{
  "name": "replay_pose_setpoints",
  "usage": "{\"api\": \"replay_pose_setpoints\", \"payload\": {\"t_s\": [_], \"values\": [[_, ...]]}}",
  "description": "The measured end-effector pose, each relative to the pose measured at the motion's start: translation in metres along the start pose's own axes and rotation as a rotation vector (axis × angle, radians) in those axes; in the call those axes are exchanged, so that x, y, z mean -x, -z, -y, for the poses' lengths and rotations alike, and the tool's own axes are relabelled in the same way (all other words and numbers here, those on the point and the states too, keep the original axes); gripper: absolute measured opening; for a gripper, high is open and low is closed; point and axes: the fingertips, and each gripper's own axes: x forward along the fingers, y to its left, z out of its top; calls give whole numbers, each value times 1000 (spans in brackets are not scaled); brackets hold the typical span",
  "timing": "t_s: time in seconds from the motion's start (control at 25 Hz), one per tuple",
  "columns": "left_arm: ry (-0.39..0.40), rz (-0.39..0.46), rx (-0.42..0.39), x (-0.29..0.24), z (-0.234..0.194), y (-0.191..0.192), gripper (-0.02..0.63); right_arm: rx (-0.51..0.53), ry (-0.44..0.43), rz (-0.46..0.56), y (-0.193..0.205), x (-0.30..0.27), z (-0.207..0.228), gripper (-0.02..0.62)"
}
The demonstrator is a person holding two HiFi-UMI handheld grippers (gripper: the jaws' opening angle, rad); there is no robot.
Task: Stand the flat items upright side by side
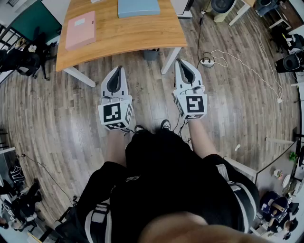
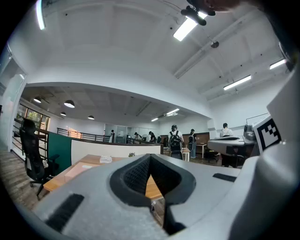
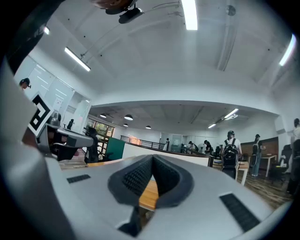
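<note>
Wide table (image 1: 124, 39) gap betw. pink folder (image 1: 80, 30), blue folder (image 1: 138, 7).

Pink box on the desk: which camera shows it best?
Head view: the pink box lies fully visible from above. The left gripper view catches it low, foreshortened; the right gripper view misses it.

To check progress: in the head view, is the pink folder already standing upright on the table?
No, the pink folder lies flat on the wooden table.

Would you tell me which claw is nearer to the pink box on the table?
Left. The left claw is off the table, down and right of the pink box; the right claw is farther right, by the table's right corner.
</note>
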Motion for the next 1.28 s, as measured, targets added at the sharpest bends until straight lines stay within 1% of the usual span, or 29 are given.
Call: {"api": "replay_pose_setpoints", "payload": {"t_s": [0.12,0.24,0.32,0.36,0.4,0.52,0.6,0.76,0.96,1.04,1.2,1.28], "values": [[13,-6,16,3,-11,7,-2,-12,-12,-3,5,-7,-18,5],[48,-20,43,4,-20,18,0,-39,-22,8,11,-15,-37,5],[66,-36,33,7,-24,26,0,-41,-17,2,16,-17,-47,6],[72,-42,27,8,-27,30,35,-40,-13,-1,18,-17,-51,9],[73,-47,28,9,-31,33,96,-41,-12,-6,20,-18,-56,17],[62,-55,61,9,-44,40,140,-40,-15,-23,25,-21,-62,47],[66,-57,77,7,-49,44,149,-32,-19,-35,28,-25,-63,64],[63,-69,102,-8,-61,49,189,-42,-27,-52,34,-40,-59,108],[83,-86,136,-40,-68,57,196,-63,-40,-54,47,-68,-47,137],[88,-89,137,-59,-72,58,196,-76,-42,-48,53,-87,-38,147],[79,-88,109,-109,-84,53,202,-93,-58,-25,57,-135,-13,163],[69,-89,118,-136,-91,48,211,-102,-67,-21,58,-158,2,176]]}}
